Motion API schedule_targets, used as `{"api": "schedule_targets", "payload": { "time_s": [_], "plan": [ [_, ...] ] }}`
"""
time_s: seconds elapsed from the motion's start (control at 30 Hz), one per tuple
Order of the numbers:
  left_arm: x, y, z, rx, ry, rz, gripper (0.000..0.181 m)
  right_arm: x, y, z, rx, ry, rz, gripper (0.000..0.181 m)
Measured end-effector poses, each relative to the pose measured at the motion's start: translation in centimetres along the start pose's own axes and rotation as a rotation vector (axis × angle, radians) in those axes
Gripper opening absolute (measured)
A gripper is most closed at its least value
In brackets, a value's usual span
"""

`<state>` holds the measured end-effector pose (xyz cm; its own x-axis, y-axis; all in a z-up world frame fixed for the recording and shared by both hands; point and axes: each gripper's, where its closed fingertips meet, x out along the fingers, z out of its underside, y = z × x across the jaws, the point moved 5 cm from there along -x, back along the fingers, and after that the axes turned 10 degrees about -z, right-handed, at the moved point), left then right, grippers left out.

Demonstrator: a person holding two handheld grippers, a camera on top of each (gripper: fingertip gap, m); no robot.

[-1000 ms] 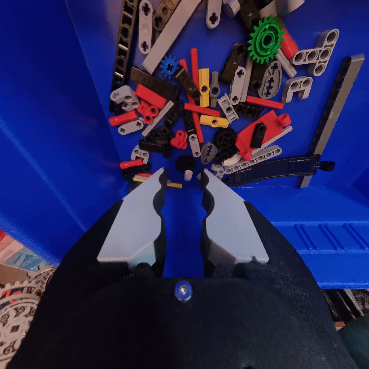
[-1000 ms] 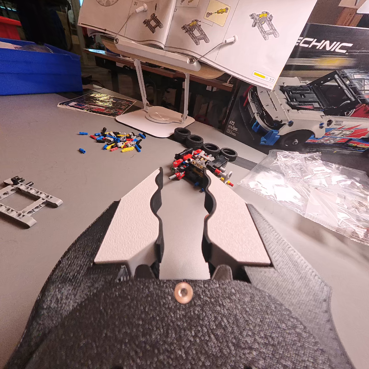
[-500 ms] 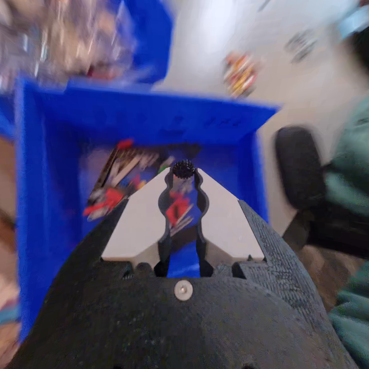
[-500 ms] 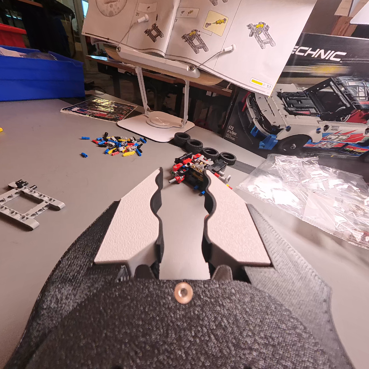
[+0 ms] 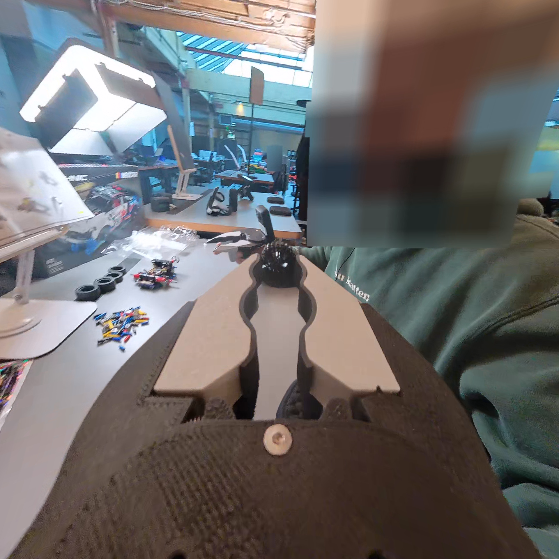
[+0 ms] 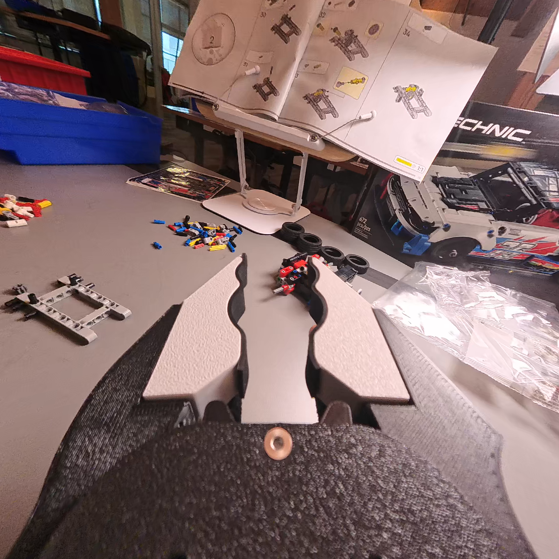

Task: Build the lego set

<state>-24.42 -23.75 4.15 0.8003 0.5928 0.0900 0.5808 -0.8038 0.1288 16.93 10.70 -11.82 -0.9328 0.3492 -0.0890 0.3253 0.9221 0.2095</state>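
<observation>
At twelve o'clock, the left gripper (image 5: 277, 267) is pinching a black gear (image 5: 276, 266); the right gripper (image 6: 276, 263) is gaping empty near a small sub-assembly (image 6: 292, 272); most building is remaining.

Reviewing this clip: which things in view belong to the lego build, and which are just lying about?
In the job:
left gripper, shut on a black gear
right gripper, open
small assembly
grey frame
instruction booklet

Lying about:
four tyres
plastic bags
set box

Left wrist view looking across table (image 5: 196, 284) toward person; right looking low forward; both sharing small assembly (image 5: 157, 272) (image 6: 292, 273).
</observation>
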Motion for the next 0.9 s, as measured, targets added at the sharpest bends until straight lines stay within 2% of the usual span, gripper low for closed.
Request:
{"api": "schedule_targets", "payload": {
  "time_s": [0.23,0.53,0.67,0.9],
  "plan": [
    [5.7,-1.0,0.8,-0.042,0.064,0.103,0.018,0.0,-1.0,-0.5,-0.002,0.028,-0.058,0.038],
    [14.3,-7.1,4.9,-0.244,0.3,-0.079,0.019,-0.1,-1.0,-0.3,0.01,0.029,-0.075,0.038],
    [15.7,-9.2,6.9,-0.329,0.36,-0.066,0.019,0.0,-0.7,0.2,0.019,0.014,-0.067,0.038],
    [16.6,-9.9,12.9,-0.494,0.298,-0.078,0.018,0.6,0.1,1.6,0.057,-0.029,-0.06,0.037]
  ]
}}
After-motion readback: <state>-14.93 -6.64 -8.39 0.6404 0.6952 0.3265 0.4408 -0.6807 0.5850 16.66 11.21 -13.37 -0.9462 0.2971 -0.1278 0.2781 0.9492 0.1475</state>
